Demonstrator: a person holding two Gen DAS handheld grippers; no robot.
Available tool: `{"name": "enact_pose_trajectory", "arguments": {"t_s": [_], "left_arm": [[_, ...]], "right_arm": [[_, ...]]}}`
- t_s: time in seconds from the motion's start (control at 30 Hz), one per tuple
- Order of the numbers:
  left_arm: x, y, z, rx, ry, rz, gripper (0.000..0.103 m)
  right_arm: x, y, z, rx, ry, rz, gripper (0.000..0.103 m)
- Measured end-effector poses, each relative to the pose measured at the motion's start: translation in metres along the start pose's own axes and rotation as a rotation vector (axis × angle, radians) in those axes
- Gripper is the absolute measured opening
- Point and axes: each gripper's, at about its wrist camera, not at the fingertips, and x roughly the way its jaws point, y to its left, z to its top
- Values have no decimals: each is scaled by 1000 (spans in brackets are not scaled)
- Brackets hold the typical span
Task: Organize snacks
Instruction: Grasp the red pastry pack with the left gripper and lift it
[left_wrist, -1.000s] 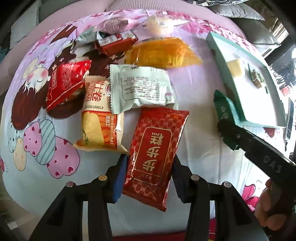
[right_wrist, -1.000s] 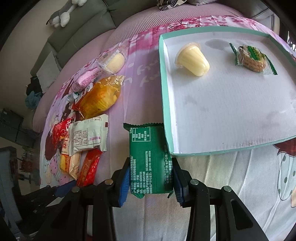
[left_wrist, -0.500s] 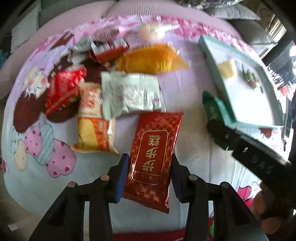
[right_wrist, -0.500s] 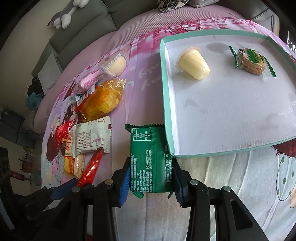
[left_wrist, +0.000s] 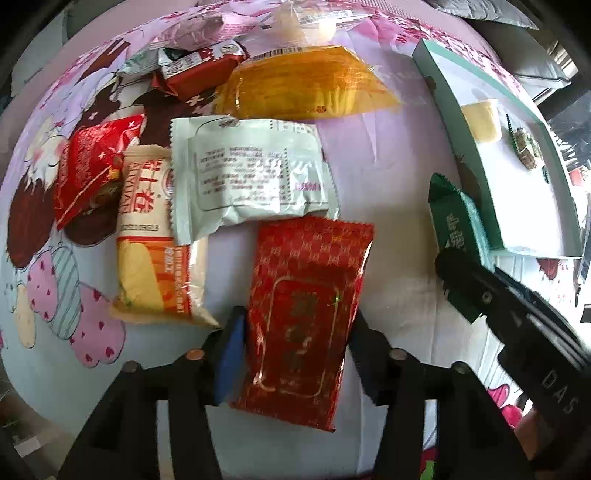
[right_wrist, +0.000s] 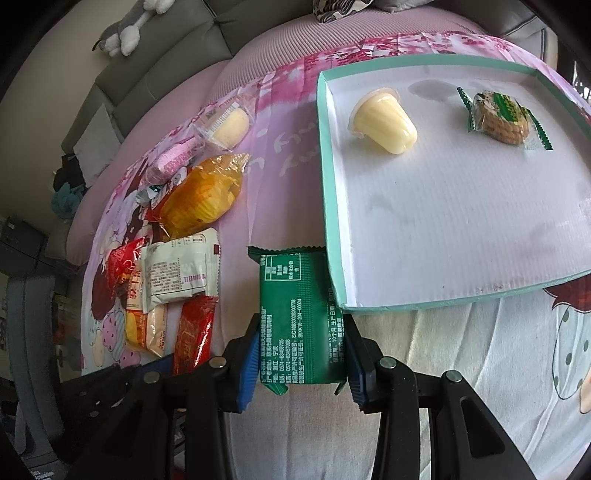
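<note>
1. This is a home, most likely a living room.
2. A grey tufted sofa (right_wrist: 177, 48) runs along the wall at about 11 o'clock in the right wrist view, with a grey-and-white plush toy (right_wrist: 127, 27) on its back.
3. A loose grey cushion (right_wrist: 96, 142) leans on the sofa at 9 to 10 o'clock.
4. The work surface is a rounded, padded pink seat (right_wrist: 258, 59) covered by a cartoon-print cloth (right_wrist: 517, 369) with pink blossoms and a drawn figure.
5. Packaged snacks (left_wrist: 255, 173) lie on the cloth, and a shallow teal-edged tray (right_wrist: 328, 192) sits at 1 to 3 o'clock.
</note>
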Motion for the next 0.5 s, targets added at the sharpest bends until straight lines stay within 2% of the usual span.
{"name": "enact_pose_trajectory", "arguments": {"t_s": [0.03,0.2,0.27,0.33,0.5], "left_arm": [[0,0,1,-3,0,-13,64],[-3,-2,-1,-2,-19,-4,65],[-2,-1,-3,-18,-29,-1,53],[-7,3,-7,-37,-37,-8,49],[-15,8,-13,-64,-52,-28,47]], "right_arm": [[0,0,0,0,0,0,43],[0,0,0,1,0,1,43],[0,0,0,1,0,2,43],[0,0,-1,3,1,2,43],[-1,-1,-1,1,-5,1,43]]}}
